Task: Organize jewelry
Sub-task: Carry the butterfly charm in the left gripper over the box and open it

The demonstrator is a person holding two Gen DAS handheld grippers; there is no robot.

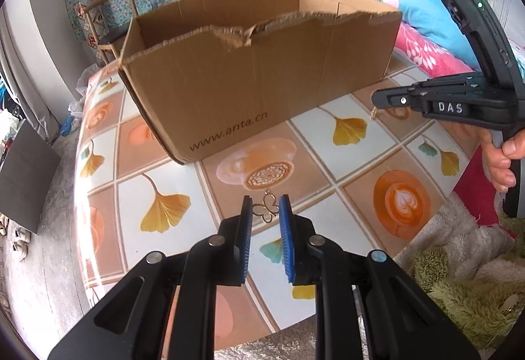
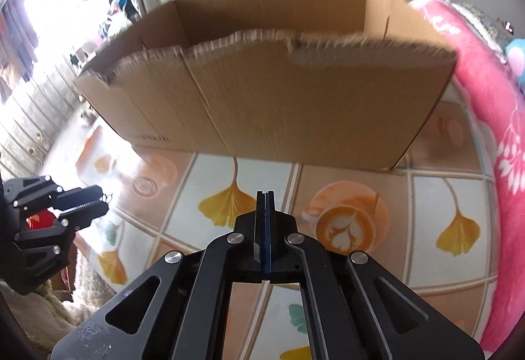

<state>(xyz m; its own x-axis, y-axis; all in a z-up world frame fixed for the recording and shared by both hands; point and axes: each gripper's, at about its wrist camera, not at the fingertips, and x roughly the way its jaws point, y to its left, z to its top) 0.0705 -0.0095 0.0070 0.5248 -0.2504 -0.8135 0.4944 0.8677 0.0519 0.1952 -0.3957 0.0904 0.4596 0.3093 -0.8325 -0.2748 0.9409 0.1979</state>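
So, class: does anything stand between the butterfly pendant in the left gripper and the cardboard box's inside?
Only the cardboard box's own near wall, torn along its top. The tablecloth between it and the butterfly pendant is bare; the pendant would likely have to go over.

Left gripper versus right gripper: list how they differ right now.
The left gripper has a gap between its jaws, bridged by a gold butterfly pendant pinched at the tips. The right gripper has its jaws fully together. The left gripper's piece is broad and plain to see, while the right gripper's is only a small gold piece that seems to dangle under its tip. Both have blue pads and face the cardboard box.
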